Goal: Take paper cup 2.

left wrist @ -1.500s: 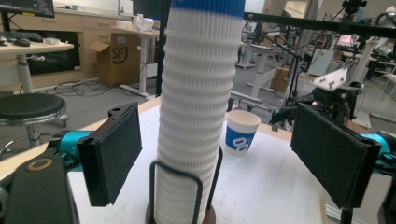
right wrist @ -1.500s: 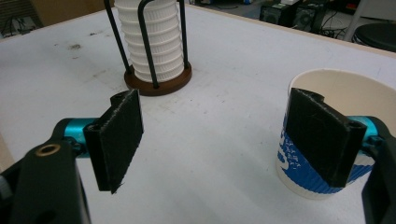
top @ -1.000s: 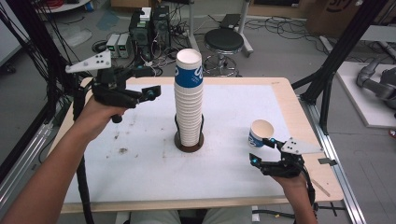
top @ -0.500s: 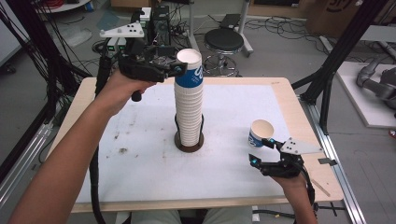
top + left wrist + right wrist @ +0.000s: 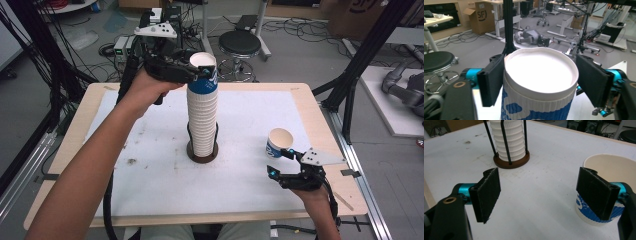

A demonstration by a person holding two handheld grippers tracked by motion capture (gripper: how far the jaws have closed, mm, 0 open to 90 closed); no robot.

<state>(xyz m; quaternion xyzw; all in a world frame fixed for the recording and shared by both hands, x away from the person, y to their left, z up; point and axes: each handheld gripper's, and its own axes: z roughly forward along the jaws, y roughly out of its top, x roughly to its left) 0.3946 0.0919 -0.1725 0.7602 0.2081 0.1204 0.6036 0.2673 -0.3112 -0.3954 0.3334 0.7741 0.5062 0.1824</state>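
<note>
Two grippers over a white table (image 5: 150,180) from the high view: left gripper (image 5: 200,74) raised at the top of a tall stack of paper cups (image 5: 202,125), jaws just closed in on the top cup (image 5: 202,75), one on each side of its rim. Stack standing upright in a round brown holder (image 5: 202,155) near the middle of the table, thin black rods up its sides. Right gripper (image 5: 281,162) low near the table's right front, jaws spread wide, holding nothing. Single cup (image 5: 279,144), white with a blue band, upright on the table just beyond that gripper, beside one jaw tip. Black stool (image 5: 241,44) on the floor behind the table.

Left gripper view: top cup (image 5: 540,82) between the two black jaws, open mouth facing up, blue and white pattern below the rim. Left-hand pad (image 5: 491,82) pressed against the cup wall under the rim; right-hand pad close by the rim, contact not clear.

Right gripper view: jaws well apart with bare table between them. Single cup (image 5: 609,167) partly behind the right-hand jaw, outside the gap. Stack (image 5: 510,140) and holder (image 5: 511,162) farther off, upper left
</note>
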